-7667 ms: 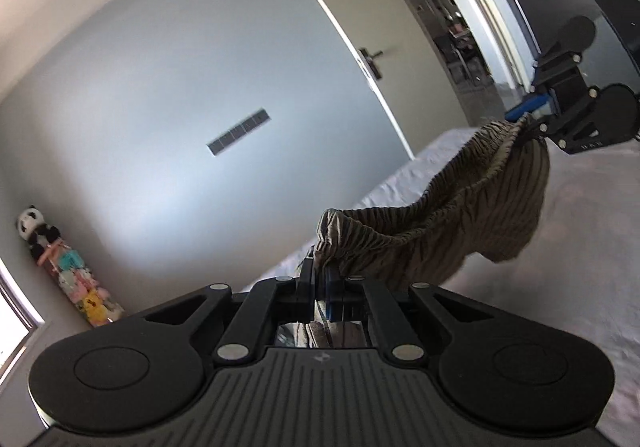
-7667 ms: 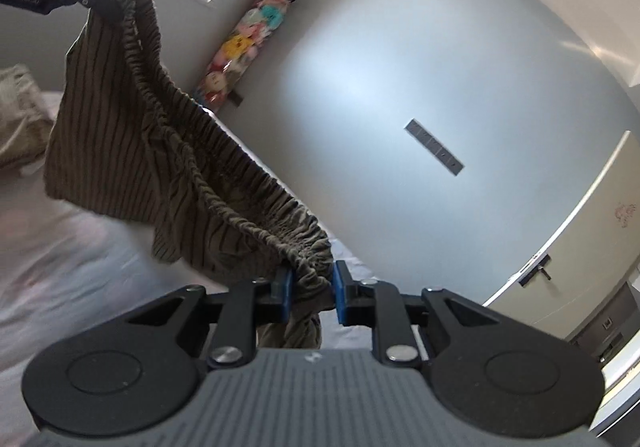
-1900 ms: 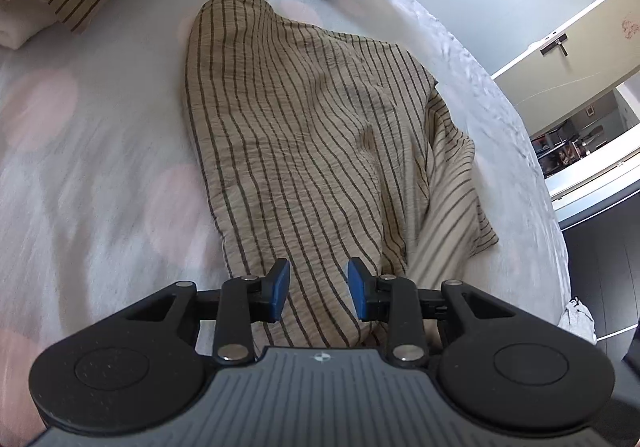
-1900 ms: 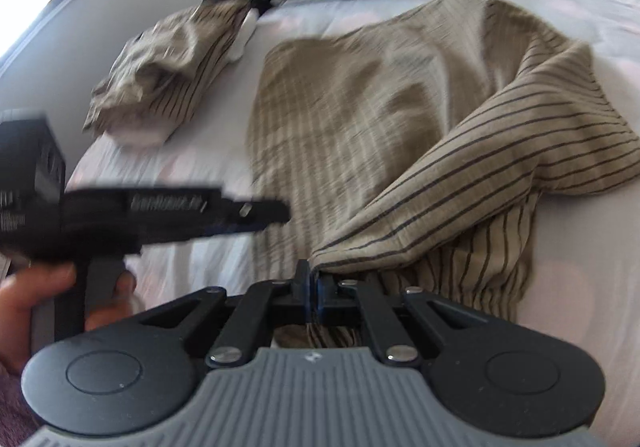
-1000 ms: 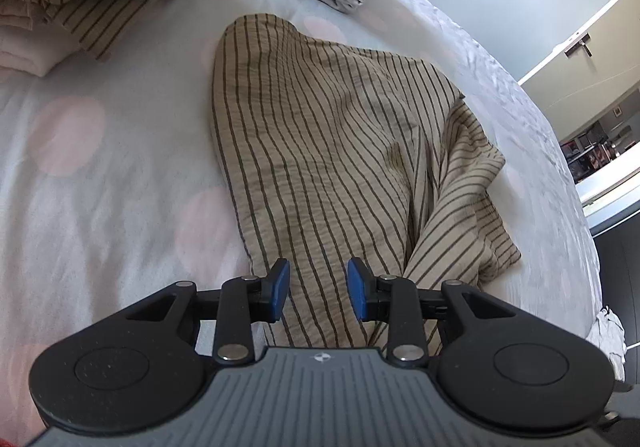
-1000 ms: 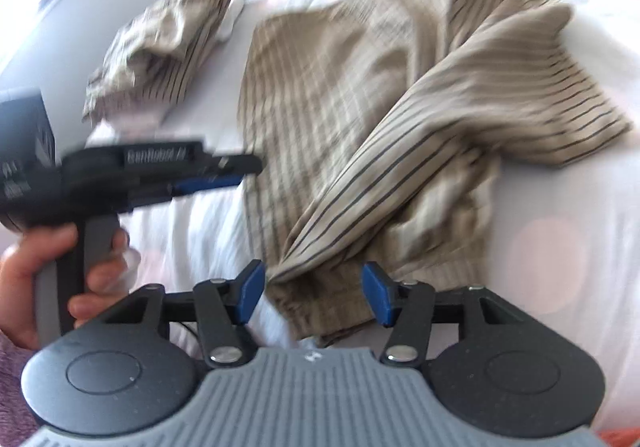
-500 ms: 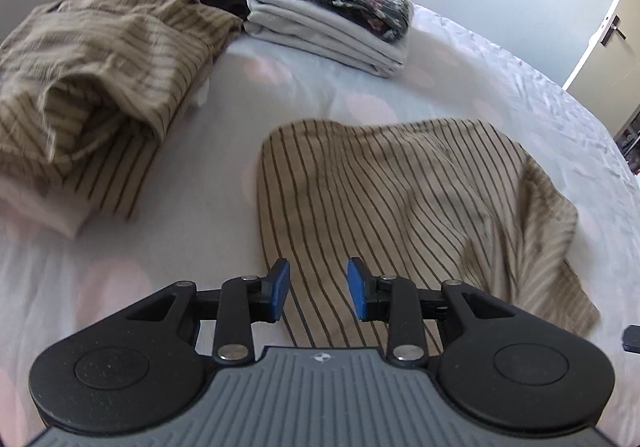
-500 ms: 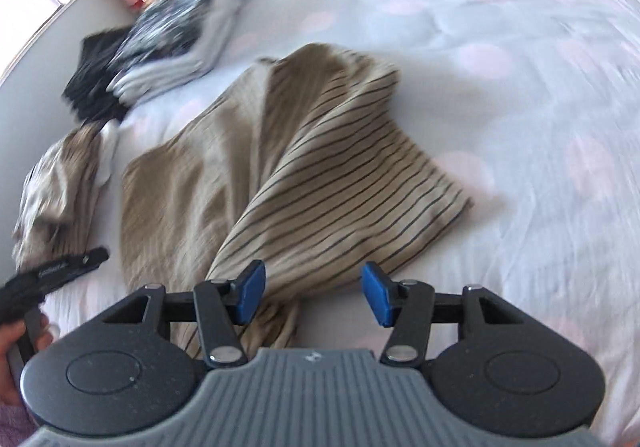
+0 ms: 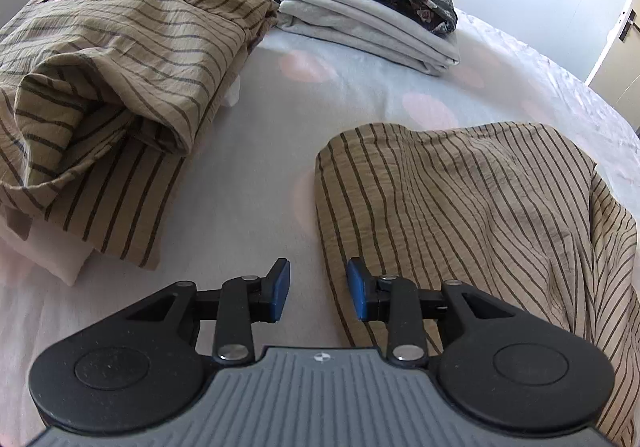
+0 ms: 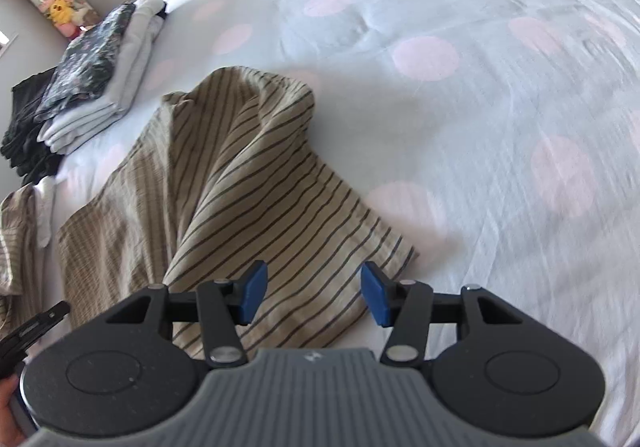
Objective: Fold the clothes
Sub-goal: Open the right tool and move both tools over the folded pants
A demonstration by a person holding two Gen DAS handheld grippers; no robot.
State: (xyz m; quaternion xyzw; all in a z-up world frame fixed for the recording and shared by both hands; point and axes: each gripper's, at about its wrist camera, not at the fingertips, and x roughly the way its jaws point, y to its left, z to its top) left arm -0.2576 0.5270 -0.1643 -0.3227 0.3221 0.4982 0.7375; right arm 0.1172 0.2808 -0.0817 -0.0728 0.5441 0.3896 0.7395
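Left black two-finger claw [image 9: 314, 289] with blue pads: jaws parted, a moderate gap, nothing between them, pointed forward and tilted down. Right black two-finger claw [image 10: 314, 297] with blue pads: jaws spread wider than the left's, empty, also angled down. In the right wrist view the left claw's black tip shows at the lower left edge, with part of the person's hand [image 10: 10, 413] gripping it.

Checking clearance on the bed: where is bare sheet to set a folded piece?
Bare pink-dotted bedsheet lies right of the tan striped garment. A narrower strip separates it from the crumpled striped pile. Crowded beyond: folded grey stack.
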